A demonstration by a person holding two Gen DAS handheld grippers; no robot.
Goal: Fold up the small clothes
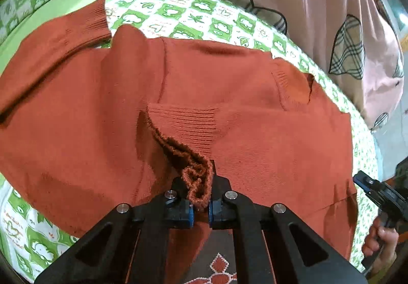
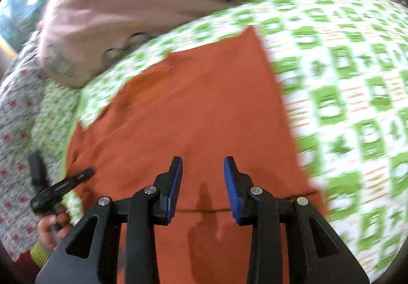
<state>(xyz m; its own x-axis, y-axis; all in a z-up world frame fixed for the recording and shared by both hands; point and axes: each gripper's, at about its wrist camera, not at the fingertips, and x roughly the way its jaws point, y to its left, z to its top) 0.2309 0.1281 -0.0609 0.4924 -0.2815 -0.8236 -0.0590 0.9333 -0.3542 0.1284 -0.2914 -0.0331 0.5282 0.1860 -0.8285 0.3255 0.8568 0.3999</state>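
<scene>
A rust-orange knit sweater (image 1: 229, 95) lies spread on the bed. One sleeve (image 1: 58, 49) stretches out to the far left. My left gripper (image 1: 200, 182) is shut on the ribbed cuff (image 1: 196, 174) of the other sleeve, which lies folded over the sweater's body. My right gripper (image 2: 203, 169) is open and empty, hovering over the sweater (image 2: 199, 105) in the blurred right wrist view. It also shows at the right edge of the left wrist view (image 1: 367, 184). The left gripper shows at the left of the right wrist view (image 2: 51, 187).
The bed has a green-and-white checked sheet (image 1: 193, 13). A pink quilt with plaid patches (image 1: 331, 16) lies bunched along the far side, also seen in the right wrist view (image 2: 114, 8). A red patterned cloth (image 1: 219, 268) lies under my left gripper.
</scene>
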